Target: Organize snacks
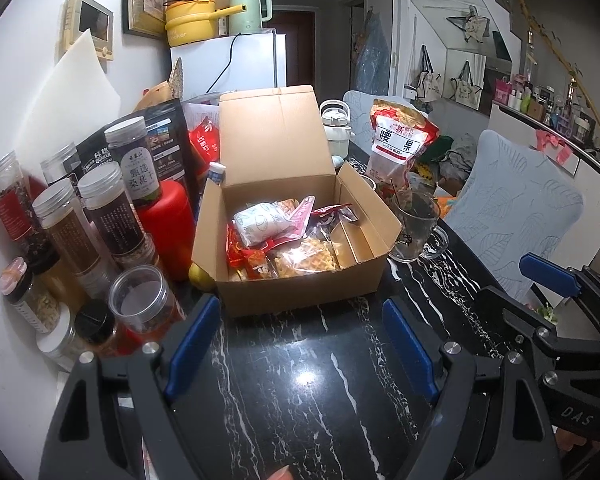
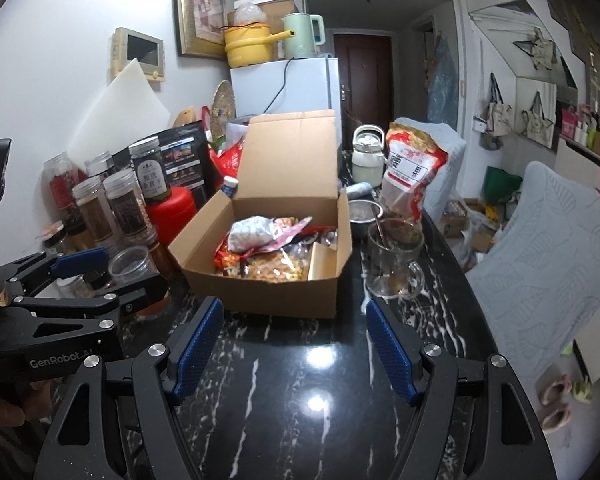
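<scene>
We've got both claws hovering low over the black marble table [image 1: 300, 380], side by side. The left claw [image 1: 300, 344] has its jaws wide apart with nothing between them, same deal for the right claw [image 2: 296, 344], empty and spread. The open box [image 1: 300, 276] sits just past the fingertips, dead ahead of both, lid flipped up at the far side. The snacks [image 1: 284, 236] are piled in the box's left part, with a waffle pack [image 1: 312, 258] nearest us; the right part is bare. A glass mug [image 1: 416, 232] stands just right of the box, a cashew bag [image 1: 400, 140] further back. Jars [image 1: 100, 216] crowd the left.
</scene>
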Motion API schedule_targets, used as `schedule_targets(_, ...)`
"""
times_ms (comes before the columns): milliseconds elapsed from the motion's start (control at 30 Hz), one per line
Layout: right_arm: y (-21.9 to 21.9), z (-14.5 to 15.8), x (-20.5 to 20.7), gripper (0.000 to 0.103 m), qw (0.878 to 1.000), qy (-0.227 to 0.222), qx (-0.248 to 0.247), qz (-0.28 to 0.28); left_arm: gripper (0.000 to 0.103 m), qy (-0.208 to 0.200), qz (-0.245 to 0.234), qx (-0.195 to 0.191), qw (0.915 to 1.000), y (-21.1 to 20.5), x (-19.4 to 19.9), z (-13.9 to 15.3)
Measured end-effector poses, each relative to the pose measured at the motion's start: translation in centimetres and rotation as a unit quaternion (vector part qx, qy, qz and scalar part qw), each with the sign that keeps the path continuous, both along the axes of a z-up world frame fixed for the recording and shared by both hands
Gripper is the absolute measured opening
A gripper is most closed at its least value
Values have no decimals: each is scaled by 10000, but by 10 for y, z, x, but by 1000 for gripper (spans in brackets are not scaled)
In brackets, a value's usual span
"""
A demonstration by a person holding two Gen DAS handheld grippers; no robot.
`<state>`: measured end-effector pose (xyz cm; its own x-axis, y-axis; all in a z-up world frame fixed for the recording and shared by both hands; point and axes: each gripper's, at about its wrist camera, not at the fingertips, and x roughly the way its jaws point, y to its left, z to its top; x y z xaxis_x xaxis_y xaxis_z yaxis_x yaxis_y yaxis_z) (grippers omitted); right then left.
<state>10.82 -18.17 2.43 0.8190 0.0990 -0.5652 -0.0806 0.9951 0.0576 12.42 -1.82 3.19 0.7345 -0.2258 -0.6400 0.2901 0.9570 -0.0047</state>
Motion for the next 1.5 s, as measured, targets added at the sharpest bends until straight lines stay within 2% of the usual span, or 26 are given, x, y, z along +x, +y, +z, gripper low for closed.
schedule_targets(1500,-5,-14,12,74,9998,183,41,-67,83,184,4,158,9997,-5,12,-13)
